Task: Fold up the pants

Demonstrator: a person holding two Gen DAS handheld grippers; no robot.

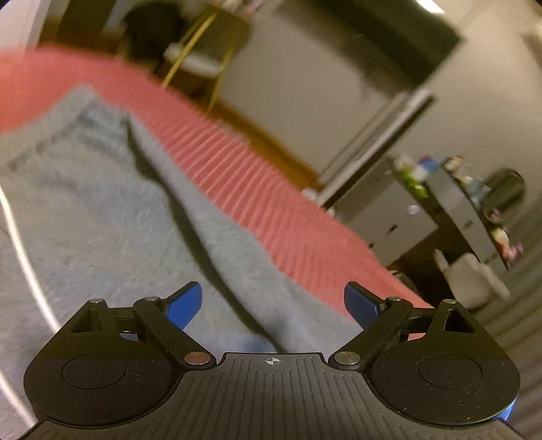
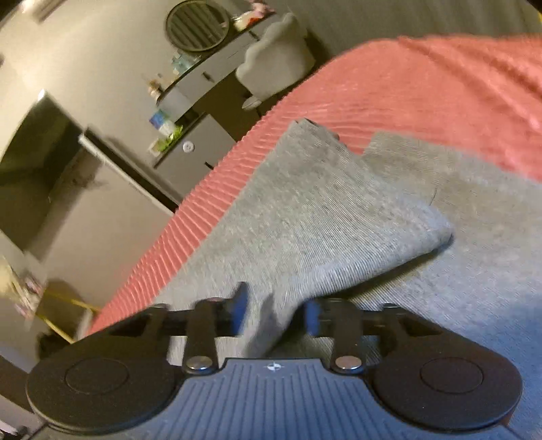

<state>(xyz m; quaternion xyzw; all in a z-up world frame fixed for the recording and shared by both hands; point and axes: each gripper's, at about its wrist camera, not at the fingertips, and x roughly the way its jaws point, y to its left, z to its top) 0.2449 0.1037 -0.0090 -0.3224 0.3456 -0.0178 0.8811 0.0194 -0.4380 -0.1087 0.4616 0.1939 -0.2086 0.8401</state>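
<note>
Grey pants (image 1: 111,216) lie on a ribbed pink bedspread (image 1: 257,189). In the left wrist view the waist seams show at the upper left and a long fold runs down toward my left gripper (image 1: 272,304), which is open and empty just above the cloth. In the right wrist view the pants (image 2: 338,216) have a leg end folded up over the rest, with the bedspread (image 2: 440,88) beyond. My right gripper (image 2: 274,313) has its blue fingers (image 2: 238,313) partly closed around a ridge of the grey cloth; the view is blurred.
The bed edge runs diagonally in both views. Beyond it stand a grey cabinet (image 1: 399,216) with small items on top, a white stool (image 2: 274,57), a round fan (image 2: 198,25) and a yellow-framed chair (image 1: 200,54).
</note>
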